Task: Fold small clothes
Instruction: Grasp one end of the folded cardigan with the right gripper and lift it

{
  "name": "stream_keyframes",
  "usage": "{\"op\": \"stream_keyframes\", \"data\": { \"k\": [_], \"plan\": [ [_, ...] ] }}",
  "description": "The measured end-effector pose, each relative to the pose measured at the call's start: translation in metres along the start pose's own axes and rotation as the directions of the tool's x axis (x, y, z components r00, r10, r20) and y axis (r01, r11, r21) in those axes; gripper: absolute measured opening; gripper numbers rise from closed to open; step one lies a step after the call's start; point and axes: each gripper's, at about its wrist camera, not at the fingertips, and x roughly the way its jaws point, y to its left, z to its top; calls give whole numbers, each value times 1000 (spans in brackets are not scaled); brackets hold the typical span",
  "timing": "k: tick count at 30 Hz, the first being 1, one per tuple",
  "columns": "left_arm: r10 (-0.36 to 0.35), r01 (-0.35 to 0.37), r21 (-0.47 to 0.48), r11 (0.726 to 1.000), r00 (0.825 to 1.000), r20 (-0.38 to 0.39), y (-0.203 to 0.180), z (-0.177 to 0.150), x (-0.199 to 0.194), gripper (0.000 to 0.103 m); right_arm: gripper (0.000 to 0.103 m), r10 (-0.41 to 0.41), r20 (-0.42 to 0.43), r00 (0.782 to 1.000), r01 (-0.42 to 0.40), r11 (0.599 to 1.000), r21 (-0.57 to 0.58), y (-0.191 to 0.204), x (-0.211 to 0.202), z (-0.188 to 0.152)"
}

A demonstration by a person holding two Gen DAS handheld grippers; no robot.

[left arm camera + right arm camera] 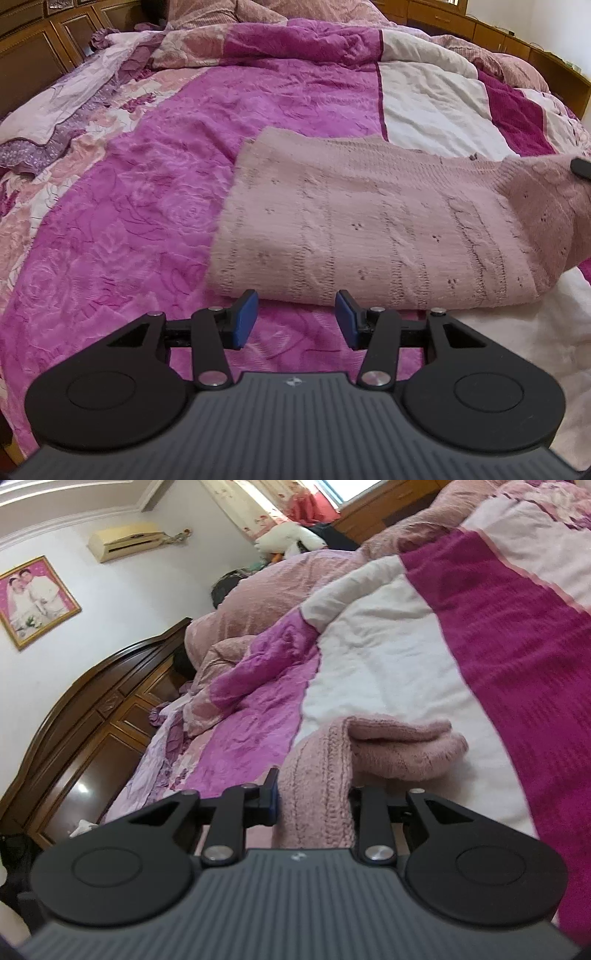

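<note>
Pink knit sweater (369,229) is lying half-folded on the bed (147,206), right tongs (314,801) pinching its lifted edge while left tongs (295,319) are hovering spread (ideally pinning the near hem for a square fold).

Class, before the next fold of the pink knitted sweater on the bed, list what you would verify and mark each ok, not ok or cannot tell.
1. Right gripper shut on the pink sweater: ok; knit fills the gap between its fingers.
2. Left gripper free: ok; open, nothing between its blue pads.
3. Left gripper near the sweater's front edge: ok; just short of it.
4. Sweater body flat on the quilt: ok.
5. Sleeve tucked in: not ok; bunched beside the held edge.
6. Grip holds all layers: cannot tell.
</note>
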Motion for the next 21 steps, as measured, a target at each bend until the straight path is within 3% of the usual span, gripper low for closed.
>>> {"op": "stream_keyframes", "data": {
  "k": [12, 21],
  "plan": [
    [28, -25, -76, 997, 999, 45, 46, -5, -23, 54, 27, 67, -26, 997, -69, 996, -58, 86, 38, 5],
    [51, -43, -152, 987, 998, 45, 86, -15, -26, 54, 27, 101, -121, 988, -108, 993, -50, 132, 95, -27]
  ]
}}
